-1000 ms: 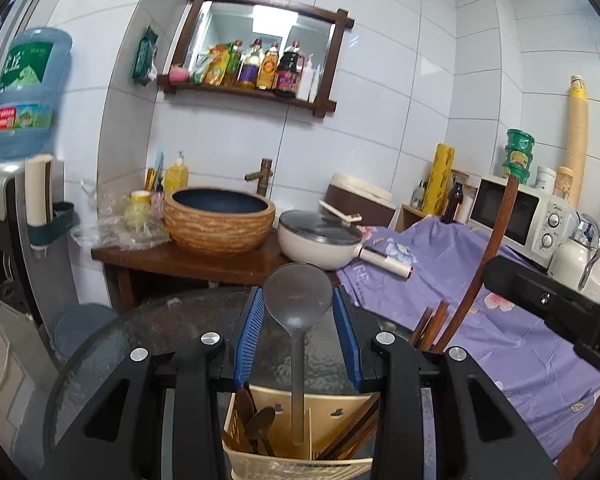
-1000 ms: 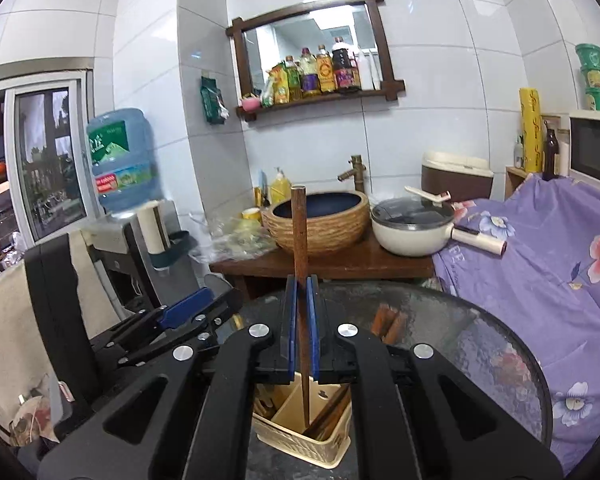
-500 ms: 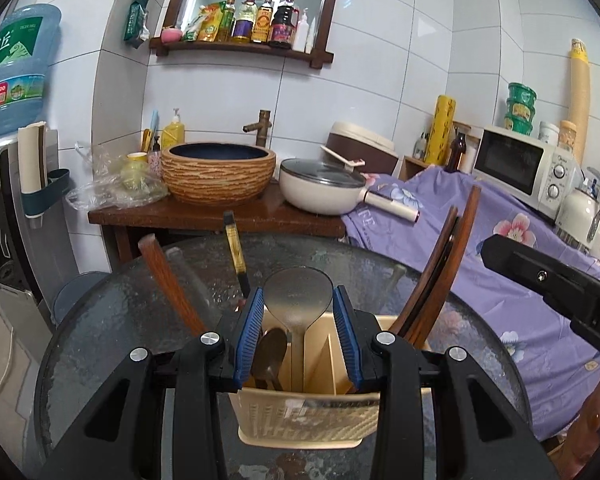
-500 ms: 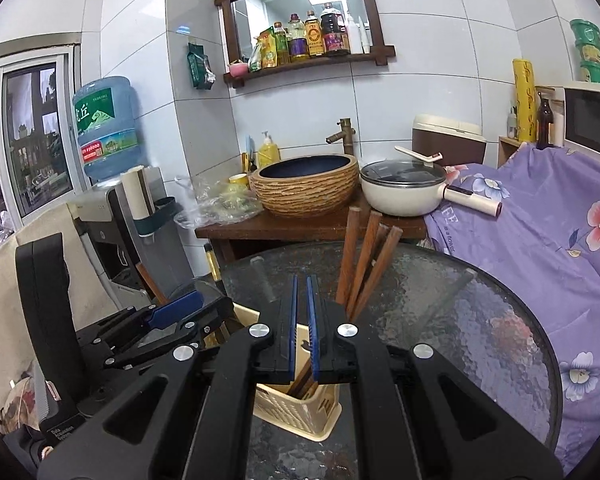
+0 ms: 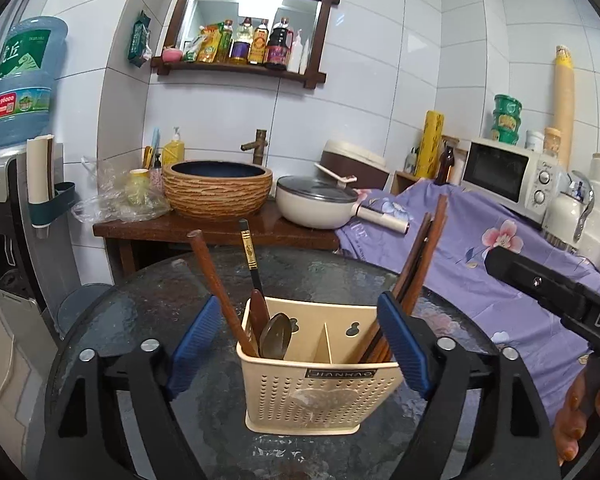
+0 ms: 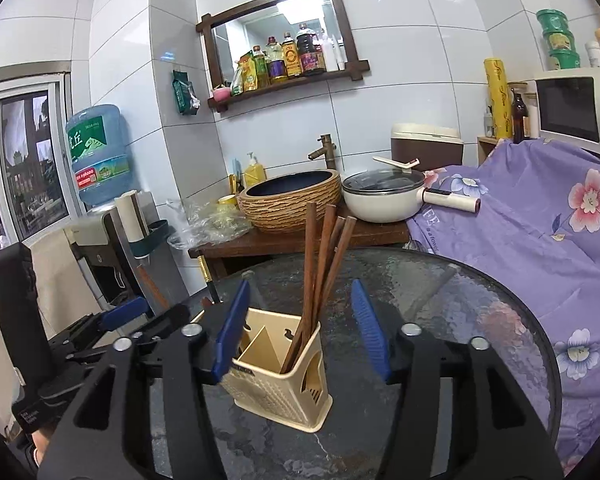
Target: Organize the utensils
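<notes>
**Both tongs released over the utensil holder**

Left tongs (image 5: 296, 350) are seen spread wide at the lower centre of the left wrist view, their blue pads clear of everything; right tongs (image 6: 302, 332) are likewise parted at the lower centre of the right wrist view. Both sets of jaws have just been opening, and nothing is pinched between them. The cream utensil holder (image 5: 320, 392) stands on the glass bench (image 5: 148, 320), framed between the pads. A metal spoon (image 5: 276, 336) and a wooden-handled utensil (image 5: 216, 284) are lodged in its left compartment, and the brown chopsticks (image 6: 320, 264) lean in its right compartment.

The release is judged complete, so a straight withdrawal up and back is advised, with the pads kept apart so that no leaning handle is snagged and the light holder is not tipped.

"JIANHAO" is read on the holder's small plate (image 5: 335, 373). Green Chinese characters are printed on the water jug (image 5: 24, 84), too distorted to be read surely.
</notes>
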The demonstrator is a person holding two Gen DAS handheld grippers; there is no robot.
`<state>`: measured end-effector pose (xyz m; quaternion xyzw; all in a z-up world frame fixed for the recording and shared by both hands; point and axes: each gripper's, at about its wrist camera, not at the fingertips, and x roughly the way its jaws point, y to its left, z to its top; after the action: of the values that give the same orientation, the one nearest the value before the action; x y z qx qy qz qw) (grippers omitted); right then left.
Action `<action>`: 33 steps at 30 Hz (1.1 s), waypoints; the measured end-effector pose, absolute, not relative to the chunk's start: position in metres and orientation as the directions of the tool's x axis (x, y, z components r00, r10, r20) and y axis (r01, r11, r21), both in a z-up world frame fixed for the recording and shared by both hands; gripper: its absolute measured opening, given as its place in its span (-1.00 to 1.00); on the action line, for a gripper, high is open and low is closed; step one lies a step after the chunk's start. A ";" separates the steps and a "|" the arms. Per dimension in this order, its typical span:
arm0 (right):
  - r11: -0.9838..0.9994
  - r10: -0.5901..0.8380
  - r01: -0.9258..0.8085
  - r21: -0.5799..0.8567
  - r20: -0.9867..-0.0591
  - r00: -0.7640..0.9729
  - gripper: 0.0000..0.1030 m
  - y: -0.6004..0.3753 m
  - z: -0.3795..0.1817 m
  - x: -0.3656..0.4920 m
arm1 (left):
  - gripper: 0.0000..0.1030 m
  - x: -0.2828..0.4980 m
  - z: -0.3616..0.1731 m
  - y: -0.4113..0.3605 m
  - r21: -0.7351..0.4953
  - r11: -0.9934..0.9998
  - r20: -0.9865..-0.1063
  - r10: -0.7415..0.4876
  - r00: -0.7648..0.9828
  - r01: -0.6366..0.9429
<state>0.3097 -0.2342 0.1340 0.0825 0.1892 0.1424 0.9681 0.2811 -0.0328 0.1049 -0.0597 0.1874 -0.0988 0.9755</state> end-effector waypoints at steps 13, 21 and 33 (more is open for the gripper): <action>0.958 0.281 -0.235 0.165 -0.382 0.880 0.89 -0.231 0.050 0.210 | 0.87 0.193 0.041 -0.010 -0.108 0.971 -0.436 -0.237 0.868 0.211; 0.959 0.283 -0.261 0.111 -0.400 0.871 0.89 -0.219 0.003 0.134 | 0.87 0.125 -0.005 0.000 -0.025 0.990 -0.472 -0.134 0.871 0.138; 0.949 0.314 -0.306 0.069 -0.257 0.914 0.89 -0.220 0.033 0.033 | 0.87 0.043 0.026 0.015 -0.058 0.998 -0.372 -0.025 0.928 0.004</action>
<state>0.0327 -0.2197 0.0326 0.0138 0.1334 0.1584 0.9782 0.0427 0.0147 0.0258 -0.0280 0.1899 -0.0074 0.9814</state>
